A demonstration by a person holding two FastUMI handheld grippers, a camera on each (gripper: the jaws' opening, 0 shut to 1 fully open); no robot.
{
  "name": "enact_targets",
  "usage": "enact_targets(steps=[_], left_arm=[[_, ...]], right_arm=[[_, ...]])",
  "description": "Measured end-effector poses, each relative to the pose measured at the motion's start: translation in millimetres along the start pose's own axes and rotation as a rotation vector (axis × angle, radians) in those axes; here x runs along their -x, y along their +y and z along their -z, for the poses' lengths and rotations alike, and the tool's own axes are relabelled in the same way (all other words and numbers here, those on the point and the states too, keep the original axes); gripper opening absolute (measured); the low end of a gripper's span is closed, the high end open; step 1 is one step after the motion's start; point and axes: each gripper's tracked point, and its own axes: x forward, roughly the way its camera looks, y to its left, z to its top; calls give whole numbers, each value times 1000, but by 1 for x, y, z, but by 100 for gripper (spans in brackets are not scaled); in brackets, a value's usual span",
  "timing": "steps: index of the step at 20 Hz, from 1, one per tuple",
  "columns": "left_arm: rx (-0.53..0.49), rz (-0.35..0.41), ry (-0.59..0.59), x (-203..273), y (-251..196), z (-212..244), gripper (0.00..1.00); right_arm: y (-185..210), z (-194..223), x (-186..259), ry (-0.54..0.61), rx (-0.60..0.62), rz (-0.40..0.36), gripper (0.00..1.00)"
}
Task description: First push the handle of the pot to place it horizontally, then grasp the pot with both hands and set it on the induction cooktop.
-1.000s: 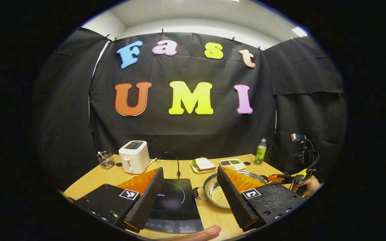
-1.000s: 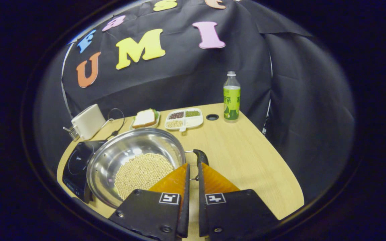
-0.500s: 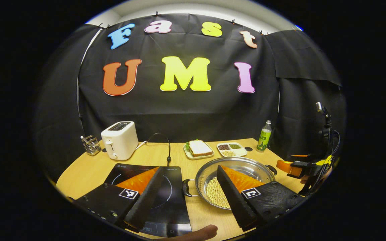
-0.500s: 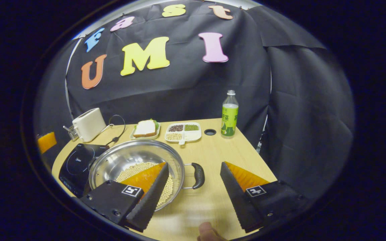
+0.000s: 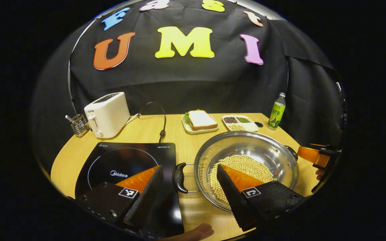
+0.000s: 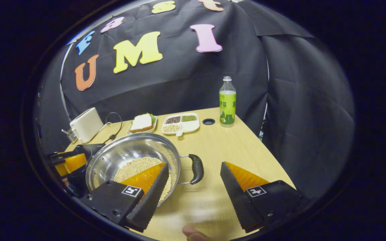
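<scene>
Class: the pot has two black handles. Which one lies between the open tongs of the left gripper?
The handle on the induction cooktop side of the pot. It sits between the left gripper's open tongs; the other handle lies between the right gripper's.

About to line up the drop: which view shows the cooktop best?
The left gripper view: the cooktop lies nearly whole, ring visible, beside the pot. In the right gripper view only a dark corner shows behind the pot's rim.

pot (image 6: 126, 157): lower rim hidden behind a finger at lower left, right gripper view | cooktop (image 5: 126, 160): we lose its near edge behind fingers | tray (image 5: 240, 122) contents too small
</scene>
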Motion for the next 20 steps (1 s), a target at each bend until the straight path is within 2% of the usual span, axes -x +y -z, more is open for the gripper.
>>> enact_targets(steps=[5, 8, 10, 11, 12, 13, 14, 15, 16, 17, 19, 20], left_arm=[[-4, -29, 52, -28, 8, 10, 96], [28, 8, 98, -39, 1, 17, 96], [14, -15, 93, -45, 9, 15, 96], [8, -22, 104, -47, 11, 15, 95], [2, -23, 103, -49, 10, 15, 86], [-3, -26, 107, -51, 11, 15, 85], [4, -25, 112, -50, 11, 15, 83], [11, -21, 115, -53, 10, 15, 82], [10, -20, 119, -50, 9, 16, 79], [9, -12, 119, -50, 5, 16, 75], [-6, -5, 126, -46, 5, 17, 62], [-5, 1, 130, -45, 6, 18, 63]], right_arm=[[10, 6, -27, 57, 2, -26, 95], [12, 8, -39, 80, 2, -32, 97], [15, 11, -44, 88, -2, -36, 93], [16, 13, -47, 96, -6, -39, 86], [18, 14, -47, 103, -9, -43, 85], [16, 14, -50, 103, -10, -36, 85], [15, 15, -53, 104, -5, -31, 77], [14, 15, -54, 100, -4, -28, 80], [14, 15, -56, 100, -5, -32, 78], [15, 18, -56, 109, -4, -40, 67], [14, 21, -59, 113, -4, -44, 67], [14, 22, -61, 121, 0, -41, 67]])
